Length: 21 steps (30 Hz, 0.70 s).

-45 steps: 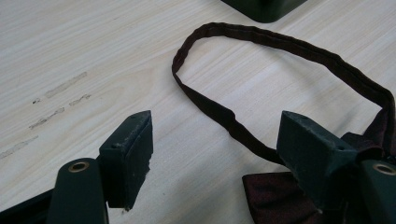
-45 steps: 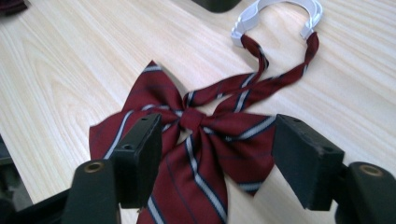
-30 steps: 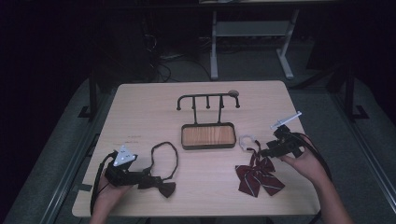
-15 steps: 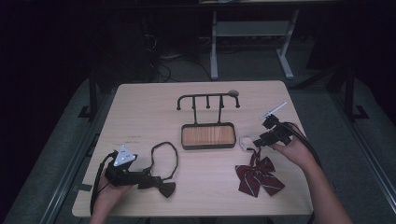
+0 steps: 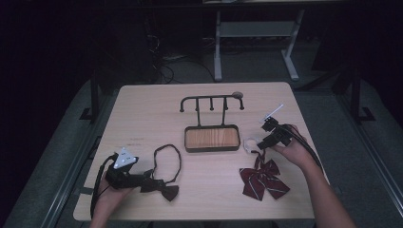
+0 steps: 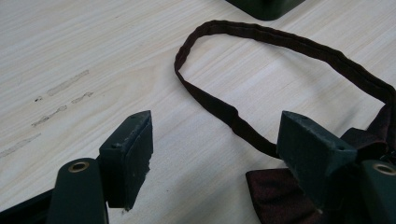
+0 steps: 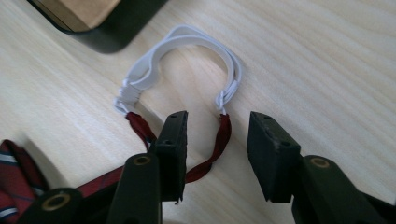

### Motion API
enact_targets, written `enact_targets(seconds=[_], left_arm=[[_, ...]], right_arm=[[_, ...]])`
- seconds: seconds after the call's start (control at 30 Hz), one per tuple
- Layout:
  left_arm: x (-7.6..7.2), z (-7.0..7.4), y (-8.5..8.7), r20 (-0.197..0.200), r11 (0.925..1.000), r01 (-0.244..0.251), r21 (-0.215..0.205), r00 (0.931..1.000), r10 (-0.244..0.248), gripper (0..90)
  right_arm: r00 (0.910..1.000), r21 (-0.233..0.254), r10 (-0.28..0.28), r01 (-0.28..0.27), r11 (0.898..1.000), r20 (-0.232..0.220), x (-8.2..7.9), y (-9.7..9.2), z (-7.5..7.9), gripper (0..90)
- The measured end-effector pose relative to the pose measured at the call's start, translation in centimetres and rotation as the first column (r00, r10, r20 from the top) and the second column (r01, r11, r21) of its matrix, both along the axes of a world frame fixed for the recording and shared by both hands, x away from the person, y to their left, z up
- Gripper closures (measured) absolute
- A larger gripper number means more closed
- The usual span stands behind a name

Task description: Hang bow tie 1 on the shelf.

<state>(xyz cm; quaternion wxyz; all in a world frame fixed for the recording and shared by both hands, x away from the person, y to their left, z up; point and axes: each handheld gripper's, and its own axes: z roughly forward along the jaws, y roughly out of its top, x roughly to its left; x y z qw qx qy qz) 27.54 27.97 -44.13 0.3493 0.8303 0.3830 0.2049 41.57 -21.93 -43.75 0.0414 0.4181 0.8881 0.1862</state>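
On the right side of the bench (image 5: 142, 109), my right hand-held gripper (image 5: 259, 141) sits low over the neck loop of the striped red bow tie (image 5: 263, 177). Its jaws have just been closing and now stand about half apart, with one red strand of the loop (image 7: 219, 140) between them, though the pads do not press on it. The white elastic band (image 7: 187, 42) that joins the two red strands curves just ahead of the jaw tips, lying flat on the wood near the corner of the wooden tray (image 5: 211, 138). The bow itself lies nearer to me, spread flat beside my right wrist.

Over on the left, my left hand-held gripper (image 5: 149, 176) rests on the bench with its jaws wide and nothing clamped. The dark bow tie (image 5: 165, 189) lies at its tip, its bow under one jaw, and its dark strap (image 6: 219, 105) loops away across the wood toward the tray. Behind the tray stands a black rack (image 5: 211, 101) with several pegs.
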Motion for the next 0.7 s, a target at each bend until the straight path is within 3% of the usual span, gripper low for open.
enact_targets(seconds=[0.23,0.37,0.7], left_arm=[[-0.03,0.07,0.07,0.006,0.9999,-0.009,-0.011,0.9999,0.009,27.5],[-0.08,0.14,0.07,0.013,0.9999,-0.008,-0.010,0.9999,0.008,27.5],[-0.12,0.14,0.01,0.012,0.9999,-0.008,-0.013,0.9999,0.009,27.6]], right_arm=[[0.9999,-0.036,0.007,-0.007,0.999,-0.008,0.16,0.39,-0.51,65.6],[0.9998,-0.066,0.007,-0.006,0.998,0.021,0.15,0.62,-0.69,71.3],[0.9996,-0.077,0.010,-0.008,0.997,0.026,0.06,0.66,-0.66,85.3]])
